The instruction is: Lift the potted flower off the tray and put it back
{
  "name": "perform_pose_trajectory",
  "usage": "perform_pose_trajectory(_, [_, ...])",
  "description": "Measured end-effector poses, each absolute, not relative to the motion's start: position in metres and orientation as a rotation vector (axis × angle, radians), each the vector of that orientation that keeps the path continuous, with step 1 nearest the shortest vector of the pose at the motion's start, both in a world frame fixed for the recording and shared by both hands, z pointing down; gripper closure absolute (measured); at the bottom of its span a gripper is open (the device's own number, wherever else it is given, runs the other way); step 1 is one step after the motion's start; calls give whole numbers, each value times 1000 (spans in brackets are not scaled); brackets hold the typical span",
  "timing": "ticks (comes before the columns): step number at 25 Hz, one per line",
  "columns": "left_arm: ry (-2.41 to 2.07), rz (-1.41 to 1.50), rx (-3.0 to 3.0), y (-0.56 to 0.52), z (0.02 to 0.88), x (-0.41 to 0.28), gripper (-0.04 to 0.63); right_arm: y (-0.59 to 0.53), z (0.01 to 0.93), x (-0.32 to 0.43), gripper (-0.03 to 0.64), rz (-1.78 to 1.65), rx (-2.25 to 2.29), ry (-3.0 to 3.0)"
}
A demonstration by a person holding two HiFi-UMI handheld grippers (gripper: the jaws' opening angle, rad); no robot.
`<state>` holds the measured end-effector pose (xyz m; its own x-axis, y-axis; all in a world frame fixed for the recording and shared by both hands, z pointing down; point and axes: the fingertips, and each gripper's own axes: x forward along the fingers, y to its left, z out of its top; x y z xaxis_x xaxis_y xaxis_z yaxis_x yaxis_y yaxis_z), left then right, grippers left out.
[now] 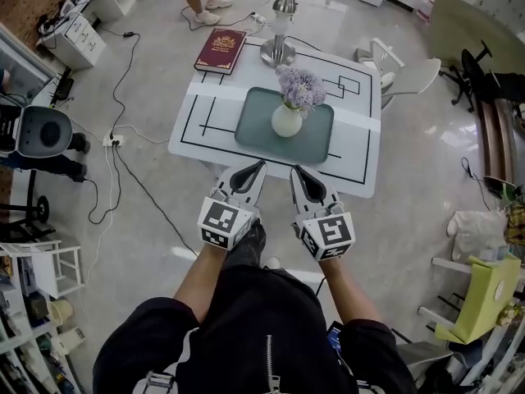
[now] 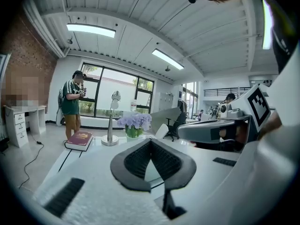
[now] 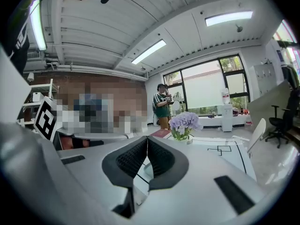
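Left gripper [image 1: 260, 165] and right gripper [image 1: 295, 171] hang side by side at the near edge of the table [image 1: 354, 156], with the potted flower [image 1: 289, 110] on its tray [image 1: 255, 130].
Both pairs of jaws are pressed tip to tip with nothing between them. The flower stands upright in its white pot, well apart from both grippers. Beyond the tray lie a red book [image 1: 220, 51] and what seems to be a metal lamp [image 1: 280, 33].

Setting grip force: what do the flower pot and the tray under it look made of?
The pot is white, smooth and rounded with a soft sheen. It is likely glazed ceramic, though plastic can't be ruled out. The tray is grey-green and flat with a matte finish and rounded corners. It is probably plastic or coated metal; the look leaves it open.
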<state>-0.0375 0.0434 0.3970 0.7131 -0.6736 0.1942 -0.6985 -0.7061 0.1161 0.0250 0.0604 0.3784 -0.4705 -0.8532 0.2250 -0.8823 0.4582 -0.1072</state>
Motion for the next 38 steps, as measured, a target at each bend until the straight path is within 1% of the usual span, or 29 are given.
perform_pose_trajectory(5, [-1035, 229, 2757, -14, 407, -41, 589, 6, 388, 16, 609, 339, 1569, -2519])
perform_pose_trajectory(11, [-980, 232, 2727, -48, 421, -36, 589, -24, 402, 24, 609, 371, 1613, -2464])
perform_pose_trajectory(27, [-971, 251, 2679, -68, 445, -23, 589, -53, 439, 34, 609, 411, 1610, -2456])
perform_pose_trajectory(38, [-999, 260, 2649, -71, 466, -23, 589, -70, 465, 51, 608, 337, 1618, -2428])
